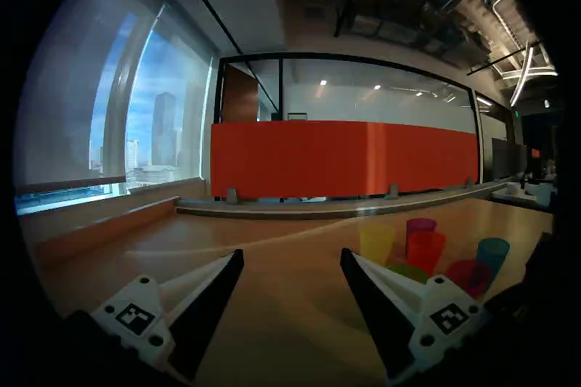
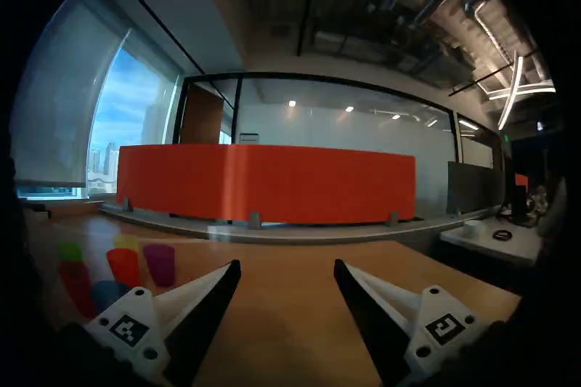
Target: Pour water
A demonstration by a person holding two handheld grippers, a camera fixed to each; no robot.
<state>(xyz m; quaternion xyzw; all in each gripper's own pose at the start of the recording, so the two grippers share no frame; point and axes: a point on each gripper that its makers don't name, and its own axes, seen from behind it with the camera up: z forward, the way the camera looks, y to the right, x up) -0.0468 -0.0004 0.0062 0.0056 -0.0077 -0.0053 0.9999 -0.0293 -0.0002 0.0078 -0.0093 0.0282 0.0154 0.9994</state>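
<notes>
L gripper [image 1: 290,252]: fingers apart, nothing btwn, over desk [image 1: 290,329].
R gripper [image 2: 285,263]: fingers apart, nothing btwn.
Cups [image 1: 425,250]: coloured cluster on desk, right of L gripper, left of R gripper, untouched.
Bkgd: orange partition [image 1: 341,158] at desk's far edge.

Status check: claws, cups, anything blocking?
Left claw open, right claw open, both empty. Plastic cups clustered on wooden table, untouched. No obstruction seen.
</notes>
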